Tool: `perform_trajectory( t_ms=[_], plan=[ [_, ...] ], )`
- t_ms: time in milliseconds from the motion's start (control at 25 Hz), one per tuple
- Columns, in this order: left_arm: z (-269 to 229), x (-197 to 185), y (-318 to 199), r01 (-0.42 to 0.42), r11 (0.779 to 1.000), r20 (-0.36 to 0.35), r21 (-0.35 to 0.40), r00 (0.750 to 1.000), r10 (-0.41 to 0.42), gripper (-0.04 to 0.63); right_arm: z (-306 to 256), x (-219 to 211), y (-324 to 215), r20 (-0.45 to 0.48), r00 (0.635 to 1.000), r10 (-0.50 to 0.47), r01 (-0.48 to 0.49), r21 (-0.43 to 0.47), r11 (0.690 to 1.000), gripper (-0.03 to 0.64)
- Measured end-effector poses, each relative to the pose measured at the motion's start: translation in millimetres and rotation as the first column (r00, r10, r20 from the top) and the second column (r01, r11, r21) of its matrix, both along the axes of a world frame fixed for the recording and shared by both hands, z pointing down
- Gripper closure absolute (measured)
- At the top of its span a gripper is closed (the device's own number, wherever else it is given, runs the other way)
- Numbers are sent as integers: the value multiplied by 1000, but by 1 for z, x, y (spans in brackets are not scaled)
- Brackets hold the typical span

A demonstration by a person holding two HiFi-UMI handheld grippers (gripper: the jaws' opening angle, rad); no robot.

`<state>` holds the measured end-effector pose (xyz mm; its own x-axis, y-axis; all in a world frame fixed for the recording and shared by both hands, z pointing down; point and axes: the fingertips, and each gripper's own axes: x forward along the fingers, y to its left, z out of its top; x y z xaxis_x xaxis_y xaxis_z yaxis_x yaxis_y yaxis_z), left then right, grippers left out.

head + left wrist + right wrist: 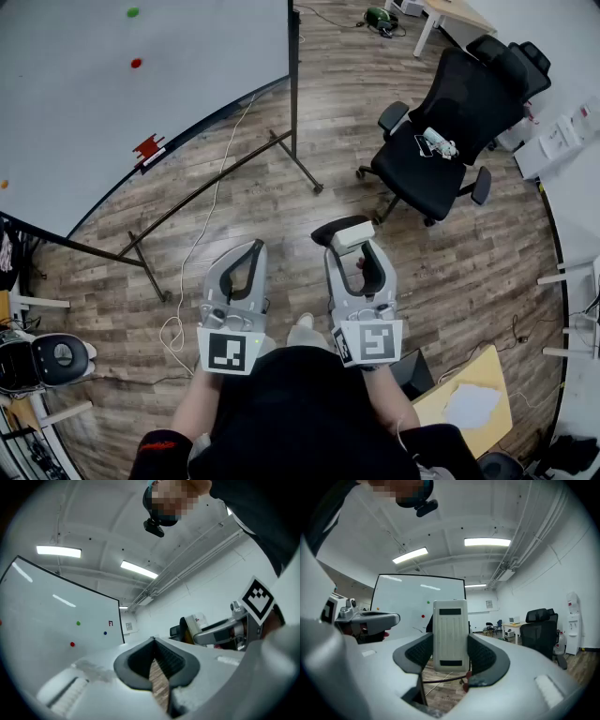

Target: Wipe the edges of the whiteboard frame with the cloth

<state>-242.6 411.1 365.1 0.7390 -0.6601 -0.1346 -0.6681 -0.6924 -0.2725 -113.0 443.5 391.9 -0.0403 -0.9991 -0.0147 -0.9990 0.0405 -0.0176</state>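
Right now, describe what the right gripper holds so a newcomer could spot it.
Start from the whiteboard at upper left, then drop to the two grippers below it. The right gripper clamps a white ribbed eraser; the left gripper beside it holds nothing.

Whiteboard ahead left, office chair ahead right

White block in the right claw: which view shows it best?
Right gripper view: the white block stands front-on, centred, the right claw shut on its sides. Head view shows only its dark upper face and a white edge. Left gripper view catches it small, side-on.
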Motion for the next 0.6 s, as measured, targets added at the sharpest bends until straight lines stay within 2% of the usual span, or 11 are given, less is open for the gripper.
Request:
perform_trajectory(
  t_ms=[160, 320, 600],
  plan=[
    [2, -33, -12, 25, 1000, 22, -5, 999, -25, 594, -4, -27, -11, -10, 1000, -1, 1, 3, 1000, 382],
    [-1, -60, -22, 50, 999, 7, -3, 999, -50, 594, -10, -49, -20, -23, 1000, -12, 12, 7, 1000, 382],
    [-5, -70, -29, 46, 999, -24, 11, 999, -45, 594, -13, -61, -26, -50, 999, -14, 14, 3, 1000, 382]
  ],
)
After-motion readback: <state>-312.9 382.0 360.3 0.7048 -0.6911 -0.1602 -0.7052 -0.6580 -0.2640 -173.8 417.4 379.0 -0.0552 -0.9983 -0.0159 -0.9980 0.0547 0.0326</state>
